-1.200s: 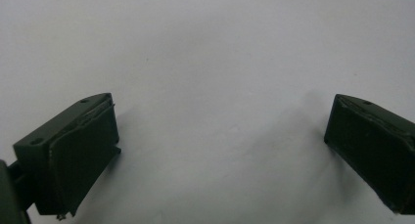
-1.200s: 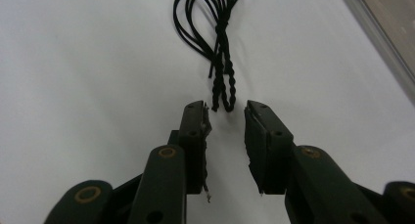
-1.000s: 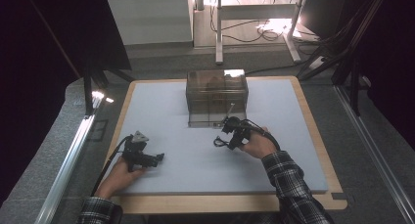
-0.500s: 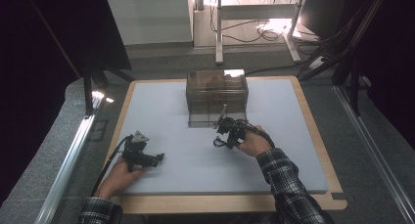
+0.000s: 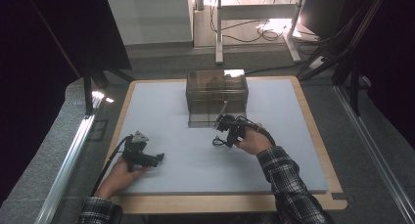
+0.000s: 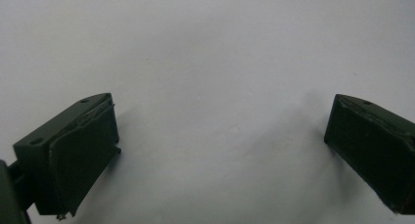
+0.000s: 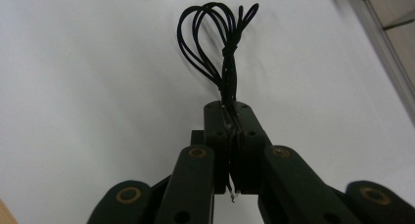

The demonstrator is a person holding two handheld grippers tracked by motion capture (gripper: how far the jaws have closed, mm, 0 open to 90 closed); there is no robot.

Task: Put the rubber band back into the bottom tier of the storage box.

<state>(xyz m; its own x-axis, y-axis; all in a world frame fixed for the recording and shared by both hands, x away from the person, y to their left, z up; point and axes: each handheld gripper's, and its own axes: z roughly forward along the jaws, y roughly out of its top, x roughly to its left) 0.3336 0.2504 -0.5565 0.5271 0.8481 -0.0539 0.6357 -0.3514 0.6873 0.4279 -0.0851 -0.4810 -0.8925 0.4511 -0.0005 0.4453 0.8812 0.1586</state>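
Nearest the person, at the lower left of the high view, the left hand-held gripper (image 5: pixel 155 159) is lying low over the pale grey mat (image 5: pixel 186 160) that is covering the wooden worktop (image 5: pixel 215 203), with a hand (image 5: pixel 119 172) wrapped around its body and a cable trailing back toward the sleeve. Its own view is showing the two black jaws standing wide apart, with nothing but bare mat between them. Further in and to the right, the right hand-held gripper (image 5: pixel 221 122) is being held by the other hand (image 5: pixel 254 142), whose checked sleeve (image 5: pixel 288 185) is coming up from the bottom edge. Its jaws are pressed together and pinching a small bundle of thin black wire (image 7: pixel 219 43); they have just been closing on it. Seen from that gripper's view, the wire is sticking out past the jaw tips in several loops bound at one point, hanging just above the mat. Just beyond the right hand-held gripper, a clear brownish plastic box (image 5: pixel 217 98) is standing on the far middle of the mat, close to the gripper's tip; whether they are touching I cannot tell.
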